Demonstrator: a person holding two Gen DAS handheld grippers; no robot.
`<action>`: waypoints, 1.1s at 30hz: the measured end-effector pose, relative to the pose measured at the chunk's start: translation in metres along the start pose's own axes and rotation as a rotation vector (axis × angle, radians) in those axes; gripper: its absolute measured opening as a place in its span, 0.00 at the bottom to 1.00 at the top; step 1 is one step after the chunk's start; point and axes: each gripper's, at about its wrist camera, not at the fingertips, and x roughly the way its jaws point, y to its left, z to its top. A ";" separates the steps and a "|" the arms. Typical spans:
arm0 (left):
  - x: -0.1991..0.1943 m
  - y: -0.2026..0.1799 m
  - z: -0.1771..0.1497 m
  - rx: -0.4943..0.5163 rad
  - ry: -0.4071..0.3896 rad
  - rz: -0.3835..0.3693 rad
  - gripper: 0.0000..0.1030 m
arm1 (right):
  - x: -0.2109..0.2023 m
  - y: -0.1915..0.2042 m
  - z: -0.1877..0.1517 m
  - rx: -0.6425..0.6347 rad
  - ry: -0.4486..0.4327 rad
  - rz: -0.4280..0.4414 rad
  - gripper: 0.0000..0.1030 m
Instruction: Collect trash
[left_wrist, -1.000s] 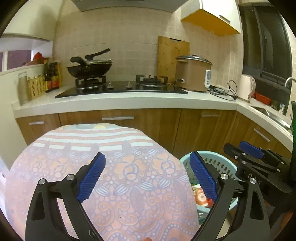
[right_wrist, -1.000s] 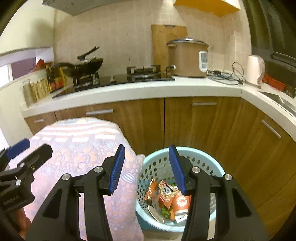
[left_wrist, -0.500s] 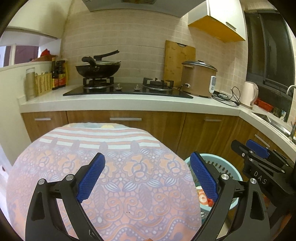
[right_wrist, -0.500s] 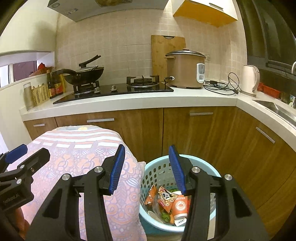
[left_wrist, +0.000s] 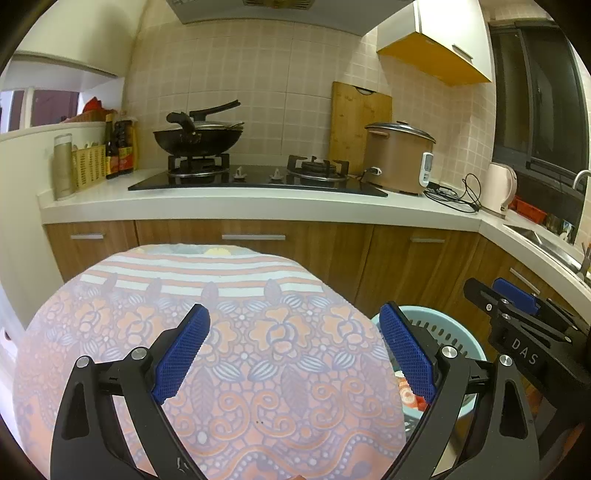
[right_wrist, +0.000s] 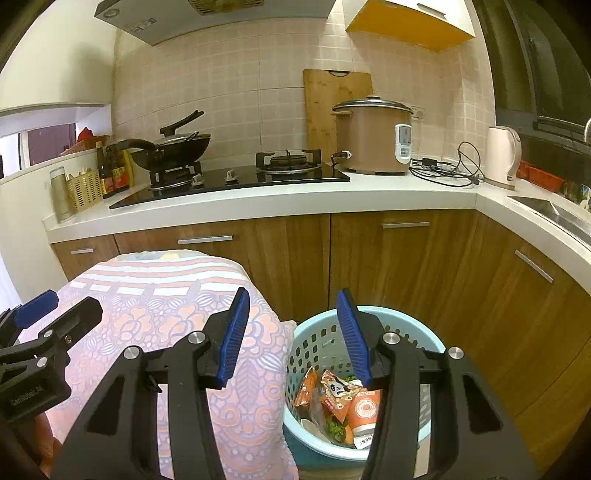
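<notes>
The left gripper (left_wrist: 293, 347) has its two blue pads spread wide apart, and nothing sits between them. It holds nothing and touches nothing. Right under it and out in front of it is a table cloth (left_wrist: 236, 325) with orange flowers, blue leaves and stripes at the far edge.

The right gripper (right_wrist: 291, 328) is partly spread, with a clear gap between its blue pads, and it is empty too. Its pads touch nothing.

Just below and ahead of the right gripper stands a light blue basket (right_wrist: 424, 332) with small holes in its wall. It stands on the floor, right beside the edge of the table cloth, to the right of the left gripper. Inside the basket lies the trash (right_wrist: 343, 406): orange snack packets, one with a small panda face, an orange paper cup on its side, something green and leafy, and a bit of white at the bottom. The pieces lie in a heap, touching each other.

Farther out, past both grippers, are brown wooden cupboards (right_wrist: 388, 266) under a white counter (right_wrist: 295, 199). On the counter are a black stove (left_wrist: 255, 179) with a black pan (left_wrist: 195, 138), a brown rice cooker (right_wrist: 373, 138) and a white kettle (right_wrist: 502, 155). A wooden board (left_wrist: 358, 122) leans on the tiled wall.
</notes>
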 end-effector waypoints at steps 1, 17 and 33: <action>0.000 0.000 0.000 0.001 0.000 0.000 0.88 | 0.001 0.000 0.001 0.002 0.003 0.005 0.44; 0.003 0.002 -0.002 -0.003 0.015 -0.002 0.88 | 0.003 -0.002 0.000 0.007 0.008 0.014 0.44; 0.004 0.004 -0.002 -0.006 0.016 -0.001 0.88 | 0.005 -0.002 0.000 -0.003 0.006 0.023 0.44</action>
